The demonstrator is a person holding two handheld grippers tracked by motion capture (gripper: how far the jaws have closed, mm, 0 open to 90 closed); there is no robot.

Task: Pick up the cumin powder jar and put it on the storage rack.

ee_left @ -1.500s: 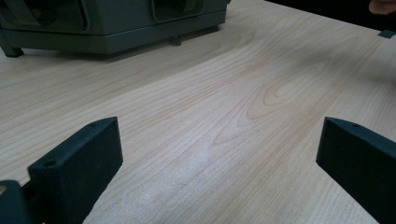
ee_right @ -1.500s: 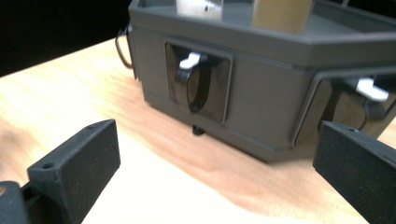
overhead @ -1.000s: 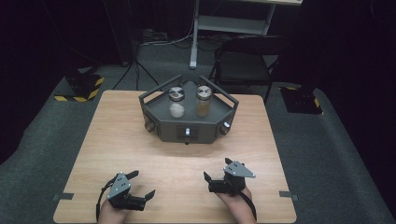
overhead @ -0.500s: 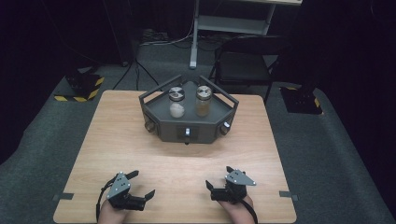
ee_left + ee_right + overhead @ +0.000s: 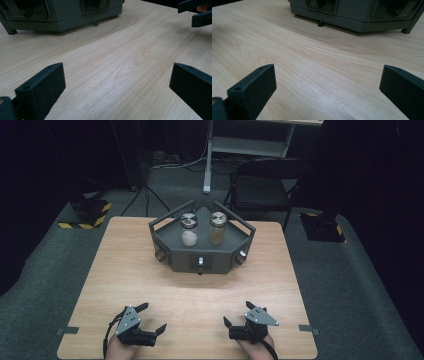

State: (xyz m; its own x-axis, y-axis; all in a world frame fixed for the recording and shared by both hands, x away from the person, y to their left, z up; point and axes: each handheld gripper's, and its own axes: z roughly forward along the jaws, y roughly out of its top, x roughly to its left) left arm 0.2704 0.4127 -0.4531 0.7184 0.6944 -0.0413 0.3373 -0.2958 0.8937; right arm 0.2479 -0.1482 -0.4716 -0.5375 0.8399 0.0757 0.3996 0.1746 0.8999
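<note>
We see bare wooden table (image 5: 125, 270) stretching open between the near edge and the grey angular rack (image 5: 200, 255) standing at the far middle. Two lidded jars (image 5: 189, 229) sit upright inside it, side by side behind its raised frame, with clear tabletop flanking both sides.

No legible text for you to log, no label, brand or number readable on the grey angular metal rack (image 5: 200, 257), nor on its two glass jars with metal lids (image 5: 189, 229), only unlettered yellow-and-black hazard striping on a floor base (image 5: 85, 220).
</note>
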